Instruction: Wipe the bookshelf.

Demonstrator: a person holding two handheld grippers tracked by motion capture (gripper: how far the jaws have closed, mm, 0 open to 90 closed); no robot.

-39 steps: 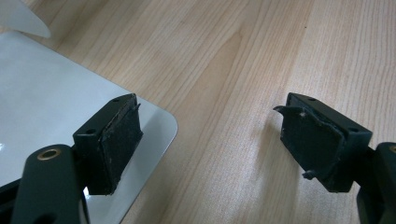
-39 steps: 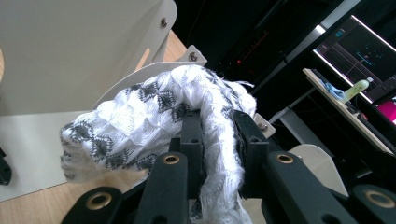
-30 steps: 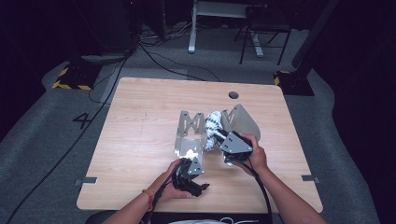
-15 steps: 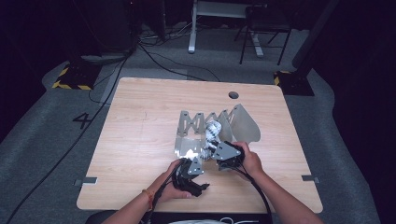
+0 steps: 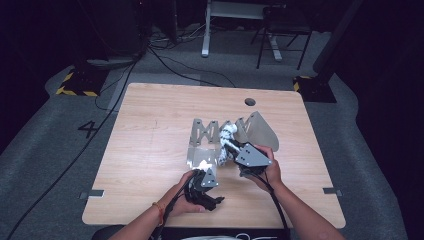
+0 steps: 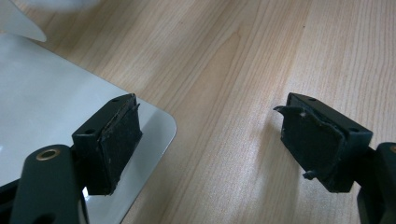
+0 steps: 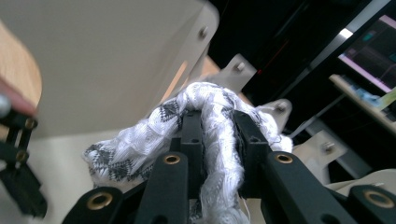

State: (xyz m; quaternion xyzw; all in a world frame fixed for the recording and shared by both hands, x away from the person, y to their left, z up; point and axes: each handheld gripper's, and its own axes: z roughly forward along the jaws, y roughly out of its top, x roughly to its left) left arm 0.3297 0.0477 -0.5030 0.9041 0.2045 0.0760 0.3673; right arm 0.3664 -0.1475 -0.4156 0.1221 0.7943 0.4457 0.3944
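**High view and both gripper views: white cloth pinched at the metal rack**

High view, nearest you: your left gripper (image 5: 204, 186) rests low over the wooden table (image 5: 150, 130), at the near edge of the flat metal plate (image 5: 200, 157). In the left gripper view its jaws stand wide apart with nothing between them; one pad (image 6: 116, 140) overlaps the plate's rounded corner (image 6: 154, 126), the other pad (image 6: 313, 142) sits over bare wood.

Just beyond and to the right of that gripper, your right gripper (image 5: 239, 156) is held a little higher, its grey three-cornered plate facing up. In the right gripper view its jaws are pressed onto a white cloth with a grey woven pattern (image 7: 205, 121); a twisted strand of the fabric runs between the two pads (image 7: 194, 128), and the rest bunches ahead of and beside them.

Farther on, in the high view, the cloth (image 5: 226, 142) trails from the right gripper up against the folding metal rack (image 5: 210, 131), whose zigzag links stand on the far side of the plate. A curved metal panel (image 5: 260, 131) rises just beyond the right gripper, at the rack's right end.
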